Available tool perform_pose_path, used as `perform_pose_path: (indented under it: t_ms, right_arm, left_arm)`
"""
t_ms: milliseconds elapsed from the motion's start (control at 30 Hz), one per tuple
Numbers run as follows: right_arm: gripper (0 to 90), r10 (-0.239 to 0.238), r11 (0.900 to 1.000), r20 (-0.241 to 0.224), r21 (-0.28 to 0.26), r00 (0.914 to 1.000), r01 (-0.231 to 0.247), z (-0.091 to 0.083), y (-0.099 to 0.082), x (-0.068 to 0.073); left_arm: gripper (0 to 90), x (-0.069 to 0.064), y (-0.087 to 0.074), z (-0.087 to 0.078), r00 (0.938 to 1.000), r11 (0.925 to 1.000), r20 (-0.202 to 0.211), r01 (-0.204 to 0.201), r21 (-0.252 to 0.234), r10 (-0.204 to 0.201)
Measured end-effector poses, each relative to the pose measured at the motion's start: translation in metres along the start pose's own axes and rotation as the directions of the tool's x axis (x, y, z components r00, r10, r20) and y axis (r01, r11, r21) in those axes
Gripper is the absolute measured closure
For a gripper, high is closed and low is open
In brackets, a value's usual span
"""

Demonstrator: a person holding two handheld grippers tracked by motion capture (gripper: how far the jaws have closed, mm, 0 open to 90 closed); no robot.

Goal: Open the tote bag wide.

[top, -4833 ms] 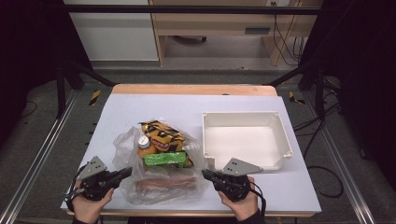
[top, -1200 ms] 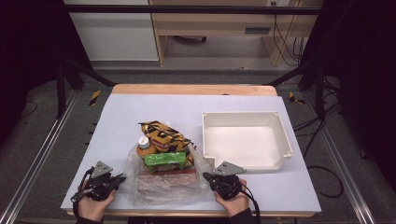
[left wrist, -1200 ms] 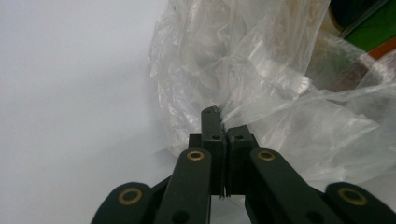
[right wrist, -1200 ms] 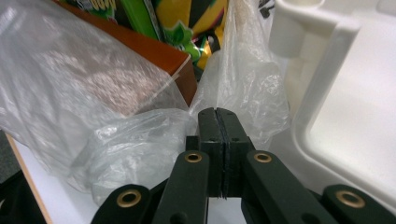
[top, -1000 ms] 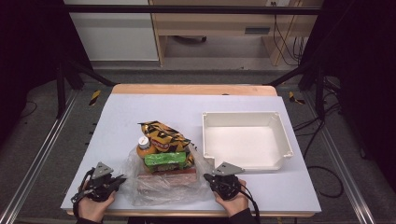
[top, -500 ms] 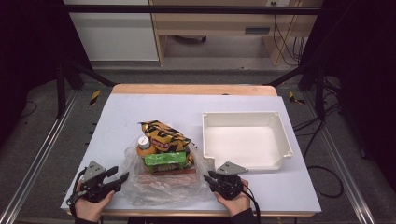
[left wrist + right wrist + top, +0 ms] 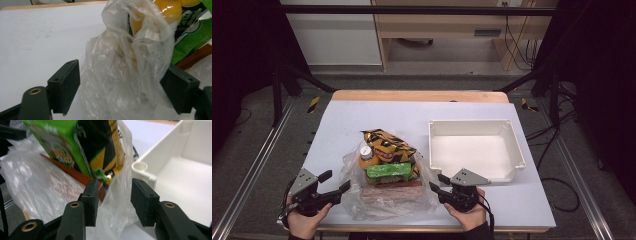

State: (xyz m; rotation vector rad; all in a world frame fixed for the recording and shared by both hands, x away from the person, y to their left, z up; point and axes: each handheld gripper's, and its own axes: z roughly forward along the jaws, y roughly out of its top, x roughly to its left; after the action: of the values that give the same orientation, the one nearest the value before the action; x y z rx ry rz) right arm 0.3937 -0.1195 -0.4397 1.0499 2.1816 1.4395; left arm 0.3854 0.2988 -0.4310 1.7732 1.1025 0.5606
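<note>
Lab: framed test table [image 7: 362, 115], loose floor cables [image 7: 557, 145].

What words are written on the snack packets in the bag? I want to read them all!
Green packet: yellow lettering, too blurred to read.
Black and yellow packet: patterned print, no word readable.
Orange bottle: label too small to read.
Brown packet: under the clear plastic bag, no text legible.
White tray: no writing visible.

the high view looks forward and down from above the person's side, taking in the whole bench [image 7: 377, 120]. each gripper view sits low and close, looking along its own jaws from opposite sides. all three share the bag [image 7: 384, 200] [image 7: 125, 75] [image 7: 32, 185]; the right one also shares the tray [image 7: 517, 150] [image 7: 150, 160].
</note>
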Motion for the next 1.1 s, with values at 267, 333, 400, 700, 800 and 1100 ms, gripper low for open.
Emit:
perform_pose_path:
  t_ms: [267, 333, 400, 700, 800, 1100]
  right_arm:
    - [52.6, -0.022, 0.9974, -0.007, -0.069, 0.9997, 0.022, -0.009, 0.019, 0.002]
    - [51.5, -0.019, 0.9965, -0.007, -0.082, 0.9998, 0.019, -0.010, 0.022, 0.001]
    - [50.9, -0.019, 0.9958, -0.007, -0.089, 0.9998, 0.018, -0.011, 0.025, 0.001]
    - [49.1, -0.030, 0.9937, -0.035, -0.109, 0.9989, 0.026, -0.009, 0.036, 0.008]
    - [47.1, -0.040, 0.9931, -0.050, -0.112, 0.9979, 0.034, -0.006, 0.040, 0.011]
    - [40.4, -0.057, 0.9944, -0.088, -0.093, 0.9944, 0.049, 0.013, 0.046, 0.022]
  left_arm:
    - [17.5, -0.007, 0.027, -0.001, 0.9994, 0.9988, 0.013, -0.032, -0.037, 0.032]
    - [17.2, -0.009, 0.036, -0.002, 0.9990, 0.9978, 0.018, -0.040, -0.053, 0.041]
    - [17.1, -0.011, 0.043, -0.002, 0.9987, 0.9971, 0.014, -0.048, -0.059, 0.049]
    - [18.1, -0.007, 0.065, 0.007, 0.9980, 0.9964, -0.005, -0.064, -0.055, 0.063]
    - [19.4, -0.002, 0.067, 0.010, 0.9985, 0.9968, -0.005, -0.054, -0.058, 0.054]
    - [22.6, 0.019, 0.072, 0.016, 0.9999, 0.9966, -0.006, -0.012, -0.082, 0.011]
